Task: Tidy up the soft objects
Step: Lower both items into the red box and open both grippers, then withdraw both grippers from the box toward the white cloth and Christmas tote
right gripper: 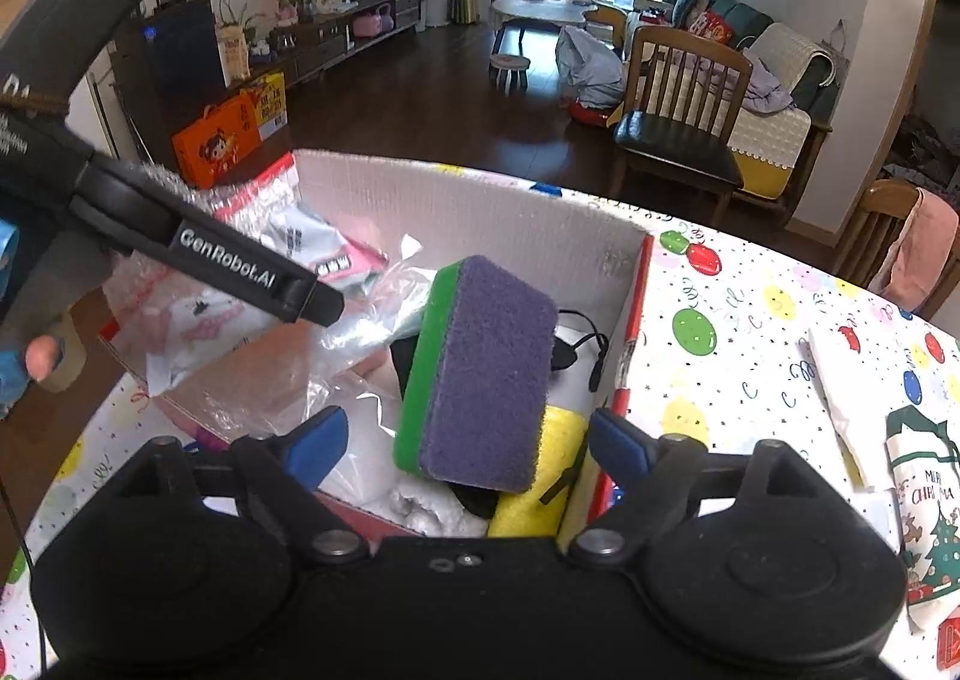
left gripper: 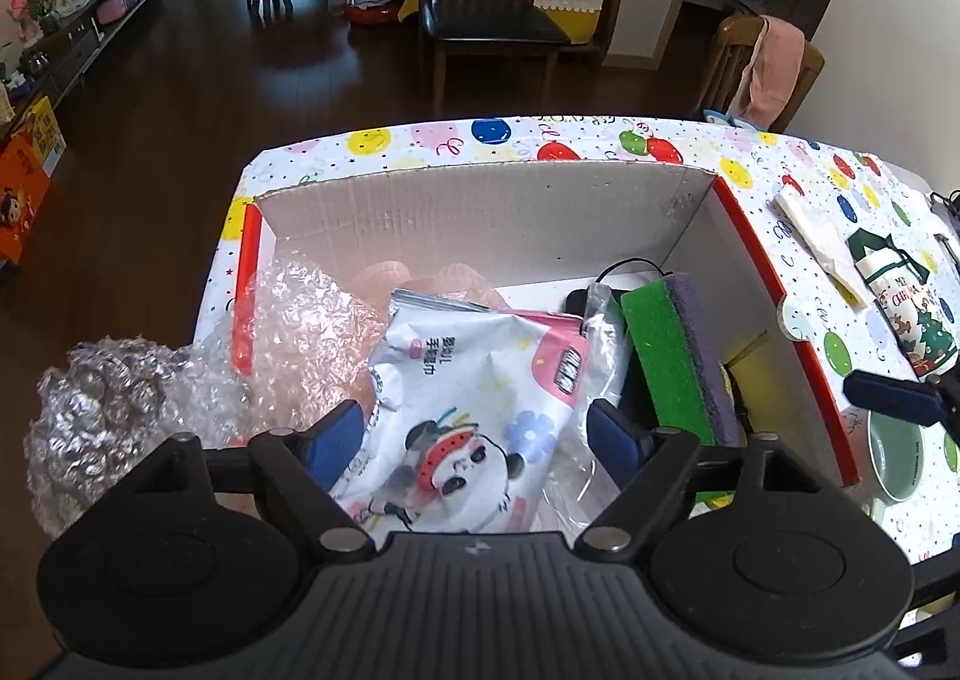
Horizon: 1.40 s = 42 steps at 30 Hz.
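Sponge work first: the green-and-purple rectangular scouring sponge (right gripper: 480, 374) leans on edge near the right wall of the open cardboard box (left gripper: 480, 212), over a yellow sponge (right gripper: 540, 476). It looks light and springy, best pinched across its flat faces. The right gripper (right gripper: 468, 440) stands released, pads clear of it. The left gripper (left gripper: 477, 440) is likewise released above the panda-printed soft wipes packet (left gripper: 474, 380), probably slippery, beside crumpled bubble wrap (left gripper: 300, 332).

Sponge (right gripper: 480, 368): purple face, green edge. Second sponge (right gripper: 534, 494) yellow. Wipes pack (left gripper: 474, 416): white and pink, panda print. Box (left gripper: 480, 218): plain brown inside, red rim. Surface (left gripper: 780, 170) cloth: white, multicolour balloon dots. Tongs pads (left gripper: 612, 434) blue.
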Tool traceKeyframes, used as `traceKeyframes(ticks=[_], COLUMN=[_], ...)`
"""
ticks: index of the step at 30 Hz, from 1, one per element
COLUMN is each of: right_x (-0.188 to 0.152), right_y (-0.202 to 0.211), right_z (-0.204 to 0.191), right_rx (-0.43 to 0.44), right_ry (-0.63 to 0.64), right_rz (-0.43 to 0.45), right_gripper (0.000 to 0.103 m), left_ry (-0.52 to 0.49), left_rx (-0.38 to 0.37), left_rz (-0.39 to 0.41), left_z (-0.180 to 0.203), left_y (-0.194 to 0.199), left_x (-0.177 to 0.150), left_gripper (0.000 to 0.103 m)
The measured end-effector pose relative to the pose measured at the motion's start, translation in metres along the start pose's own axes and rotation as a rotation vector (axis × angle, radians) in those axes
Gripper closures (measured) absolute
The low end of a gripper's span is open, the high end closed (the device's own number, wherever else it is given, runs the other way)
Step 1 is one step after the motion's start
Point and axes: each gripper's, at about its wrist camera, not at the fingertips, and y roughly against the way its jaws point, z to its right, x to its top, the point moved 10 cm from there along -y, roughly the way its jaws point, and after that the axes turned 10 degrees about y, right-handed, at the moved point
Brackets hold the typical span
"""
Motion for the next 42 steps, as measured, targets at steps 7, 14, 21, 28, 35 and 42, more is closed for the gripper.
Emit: traceKeyframes(ticks=[7, 14, 21, 28, 35, 42], right_x=[0.001, 0.004, 0.002, -0.013, -0.049, -0.096], right_y=[0.024, 0.059, 0.101, 0.138, 0.161, 0.168], right_z=[0.015, 0.025, 0.044, 0.077, 0.128, 0.181], right_rx=[0.028, 0.05, 0.087, 0.106, 0.047, -0.057], right_ry=[-0.058, -0.064, -0.08, -0.138, -0.2, -0.216], right_rz=[0.061, 0.13, 0.19, 0.235, 0.246, 0.198], right_gripper=[0.006, 0.001, 0.0, 0.0, 0.0, 0.0], left_ry=[0.003, 0.005, -0.021, -0.067, -0.118, -0.19], left_rx=[-0.024, -0.078, -0.137, -0.189, -0.239, -0.256], left_rz=[0.034, 0.075, 0.136, 0.192, 0.207, 0.215], left_z=[0.009, 0.029, 0.065, 0.113, 0.168, 0.235], left_y=[0.022, 0.051, 0.086, 0.113, 0.121, 0.113], left_x=[-0.005, -0.009, -0.013, -0.02, -0.031, -0.043], left_gripper=[0.019, 0.017, 0.012, 0.0, 0.0, 0.0])
